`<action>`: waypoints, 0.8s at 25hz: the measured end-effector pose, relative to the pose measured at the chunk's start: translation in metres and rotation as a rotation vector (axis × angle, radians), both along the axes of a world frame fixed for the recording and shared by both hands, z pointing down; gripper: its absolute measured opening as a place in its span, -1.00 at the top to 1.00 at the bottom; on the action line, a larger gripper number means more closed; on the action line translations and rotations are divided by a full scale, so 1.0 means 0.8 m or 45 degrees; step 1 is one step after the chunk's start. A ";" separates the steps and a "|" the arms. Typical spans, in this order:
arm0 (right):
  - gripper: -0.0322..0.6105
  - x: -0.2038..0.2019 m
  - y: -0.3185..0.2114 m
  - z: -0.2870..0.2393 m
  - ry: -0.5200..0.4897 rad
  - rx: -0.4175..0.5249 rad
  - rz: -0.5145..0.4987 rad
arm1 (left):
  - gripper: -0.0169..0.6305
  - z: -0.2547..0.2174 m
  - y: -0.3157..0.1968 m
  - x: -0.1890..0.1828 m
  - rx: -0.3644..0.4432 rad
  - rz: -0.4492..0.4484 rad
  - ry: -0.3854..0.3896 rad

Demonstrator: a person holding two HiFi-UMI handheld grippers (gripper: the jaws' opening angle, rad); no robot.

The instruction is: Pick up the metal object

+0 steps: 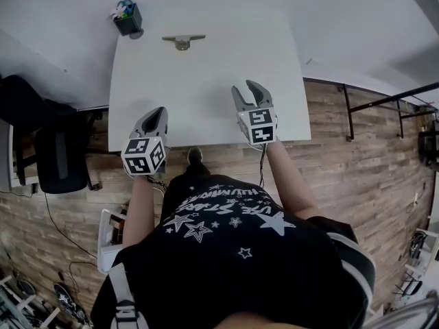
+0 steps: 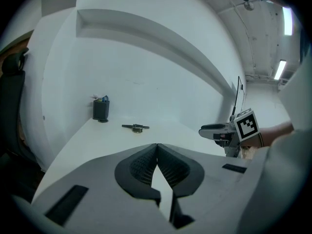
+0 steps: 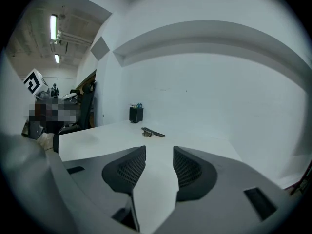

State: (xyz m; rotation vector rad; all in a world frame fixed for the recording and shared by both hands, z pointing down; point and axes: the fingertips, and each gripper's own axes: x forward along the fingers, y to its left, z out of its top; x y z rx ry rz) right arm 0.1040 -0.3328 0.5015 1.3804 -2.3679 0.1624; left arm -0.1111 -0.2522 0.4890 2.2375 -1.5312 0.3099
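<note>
The metal object [image 1: 183,41] lies flat near the table's [image 1: 206,88] far edge. It looks stiff, fairly heavy and slick, so it is best pinched across its thicker middle. At the near edge the left gripper [image 1: 158,112] is clenched on nothing and the right gripper [image 1: 245,88] stands released.

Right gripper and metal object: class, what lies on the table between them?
Nothing: only bare white table separates the right gripper from the metal object, as the head view and the right gripper view both show.

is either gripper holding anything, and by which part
Nothing is held: left gripper shut empty, right gripper open, metal object lying apart on the table.
</note>
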 end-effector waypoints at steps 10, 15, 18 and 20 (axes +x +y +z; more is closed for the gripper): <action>0.23 -0.069 -0.095 0.015 0.218 -0.015 -0.124 | 0.89 0.006 -0.089 -0.051 -0.011 -0.022 0.023; 0.22 -0.116 -0.136 0.021 0.382 0.020 -0.211 | 0.89 0.013 -0.126 -0.082 -0.021 -0.040 0.027; 0.22 -0.139 -0.159 0.031 0.437 0.013 -0.241 | 0.89 0.017 -0.148 -0.096 -0.022 -0.042 0.027; 0.22 -0.151 -0.171 0.038 0.475 0.006 -0.263 | 0.89 0.017 -0.161 -0.103 -0.020 -0.049 0.029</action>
